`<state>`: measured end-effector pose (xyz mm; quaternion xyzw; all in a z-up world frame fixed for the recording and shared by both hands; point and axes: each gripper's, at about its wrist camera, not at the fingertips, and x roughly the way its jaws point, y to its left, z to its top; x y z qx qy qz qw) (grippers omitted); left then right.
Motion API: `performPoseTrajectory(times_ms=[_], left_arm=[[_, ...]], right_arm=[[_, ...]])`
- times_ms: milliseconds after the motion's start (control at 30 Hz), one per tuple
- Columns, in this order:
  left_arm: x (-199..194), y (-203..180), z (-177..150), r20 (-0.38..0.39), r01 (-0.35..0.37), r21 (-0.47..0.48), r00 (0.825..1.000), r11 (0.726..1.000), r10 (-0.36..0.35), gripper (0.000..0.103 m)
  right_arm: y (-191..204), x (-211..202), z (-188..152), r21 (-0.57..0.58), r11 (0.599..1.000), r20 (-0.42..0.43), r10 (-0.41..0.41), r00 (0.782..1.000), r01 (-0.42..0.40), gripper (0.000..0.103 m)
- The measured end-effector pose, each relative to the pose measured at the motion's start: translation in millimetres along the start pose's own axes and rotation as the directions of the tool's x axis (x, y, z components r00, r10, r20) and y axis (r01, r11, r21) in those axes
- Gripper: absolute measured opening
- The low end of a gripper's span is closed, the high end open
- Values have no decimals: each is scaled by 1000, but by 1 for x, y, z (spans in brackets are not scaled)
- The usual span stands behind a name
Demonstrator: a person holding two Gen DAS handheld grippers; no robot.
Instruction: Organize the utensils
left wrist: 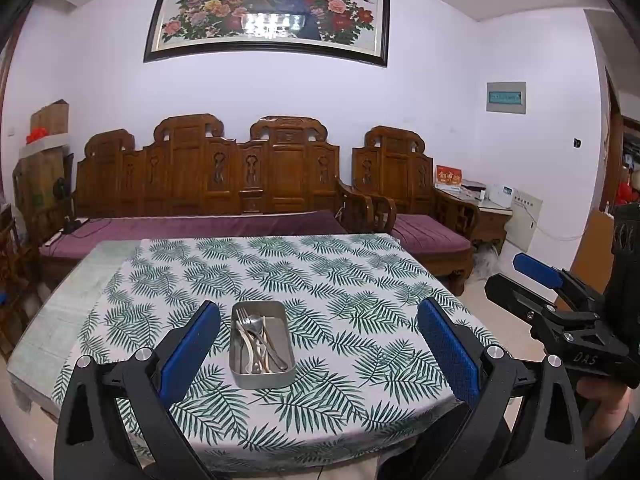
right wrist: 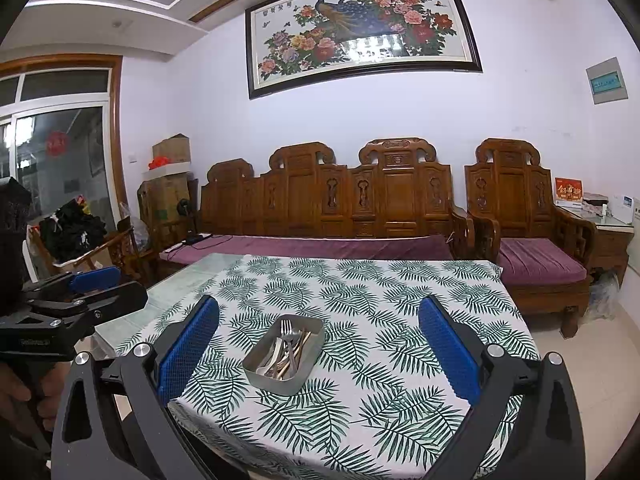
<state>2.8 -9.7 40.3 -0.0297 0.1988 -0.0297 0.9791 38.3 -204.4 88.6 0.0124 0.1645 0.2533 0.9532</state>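
My left gripper (left wrist: pixel 318 320) jaws wide apart, empty; right gripper (right wrist: pixel 318 320) same. Both hover short of table (left wrist: pixel 80 300). Utensils (left wrist: pixel 256 340) heaped in metal tray (left wrist: pixel 262 378) on leaf-print cloth (right wrist: pixel 400 320); fork tines clear, rest tangled, hard to separate.

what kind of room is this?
Likely a home living room: a carved wooden sofa with purple cushions, a framed peacock painting above it, and a table with a leaf-print cloth holding a utensil tin.
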Motion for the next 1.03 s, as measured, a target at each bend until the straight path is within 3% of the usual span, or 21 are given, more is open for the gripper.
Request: performPoseTrajectory(times_ms=[1033], left_arm=[[0,-1,1,8,1,0,1000,1000,-1,95]], right_arm=[[4,0,0,1,1000,-2,3,1000,-3,100]])
